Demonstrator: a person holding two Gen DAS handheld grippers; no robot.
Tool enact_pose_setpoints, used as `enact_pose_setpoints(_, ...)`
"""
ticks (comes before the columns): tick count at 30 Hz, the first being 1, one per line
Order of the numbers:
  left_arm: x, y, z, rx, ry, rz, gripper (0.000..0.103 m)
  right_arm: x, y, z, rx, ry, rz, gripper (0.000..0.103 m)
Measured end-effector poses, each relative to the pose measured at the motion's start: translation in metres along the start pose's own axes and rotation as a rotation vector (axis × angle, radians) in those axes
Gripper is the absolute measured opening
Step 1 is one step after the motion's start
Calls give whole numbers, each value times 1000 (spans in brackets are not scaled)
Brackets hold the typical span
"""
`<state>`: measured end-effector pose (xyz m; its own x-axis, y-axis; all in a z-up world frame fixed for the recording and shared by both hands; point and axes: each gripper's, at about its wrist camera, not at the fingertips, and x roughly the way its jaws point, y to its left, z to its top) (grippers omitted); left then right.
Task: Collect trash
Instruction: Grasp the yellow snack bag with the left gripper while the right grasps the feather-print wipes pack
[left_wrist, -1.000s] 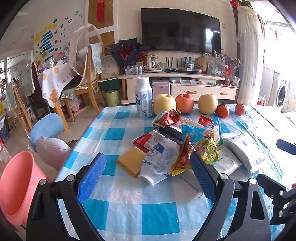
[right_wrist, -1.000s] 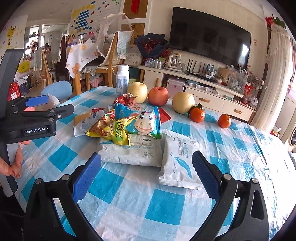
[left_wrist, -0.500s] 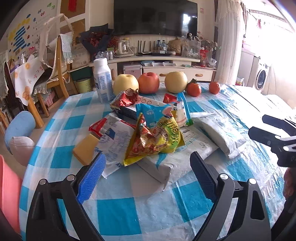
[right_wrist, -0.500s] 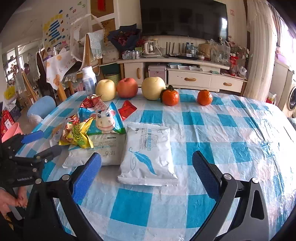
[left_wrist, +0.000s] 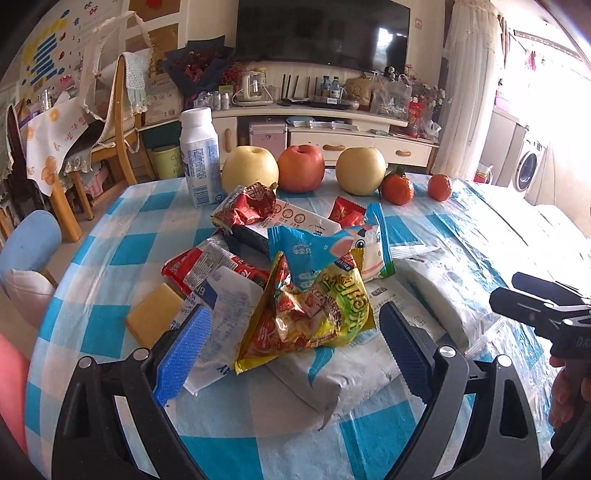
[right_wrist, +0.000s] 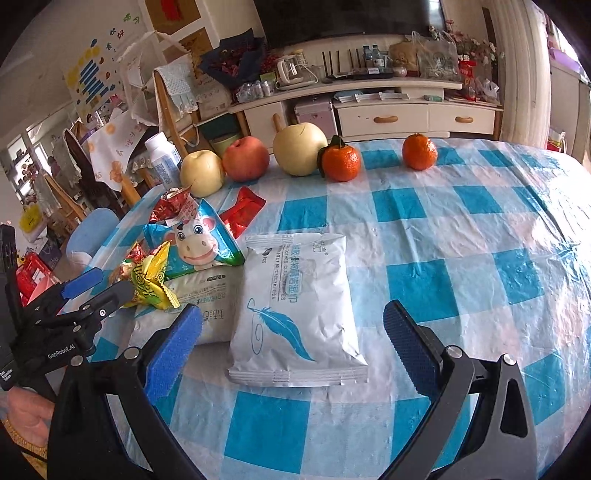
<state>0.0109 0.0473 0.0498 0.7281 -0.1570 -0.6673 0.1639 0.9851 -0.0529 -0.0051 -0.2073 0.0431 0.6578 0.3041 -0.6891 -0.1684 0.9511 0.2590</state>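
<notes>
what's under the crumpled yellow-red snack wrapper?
The crumpled yellow-red snack wrapper lies on a flat white pouch, overlapping the blue cow-print packet behind it. Anything directly beneath its middle is covered.

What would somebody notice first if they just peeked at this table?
Probably the heap of snack wrappers in the middle of the blue-checked table, with a crinkly yellow-red packet on top and a cow-face packet behind it. Next, the row of fruit along the far edge, and the white feather pack lying flat nearby.
</notes>
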Motion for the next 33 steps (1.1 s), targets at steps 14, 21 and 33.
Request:
enact_pose_setpoints(14, 36, 0, 6, -38, 59, 7, 91, 37, 8, 1, -24, 84, -3, 99)
enact_pose_setpoints(21, 39, 3, 2, -99, 76, -26, 79, 46, 8, 1, -37, 93, -28, 99)
enact_pose_setpoints(33, 37, -1, -2, -94, 66, -1, 68, 51, 12, -2, -59, 104, -52, 99)
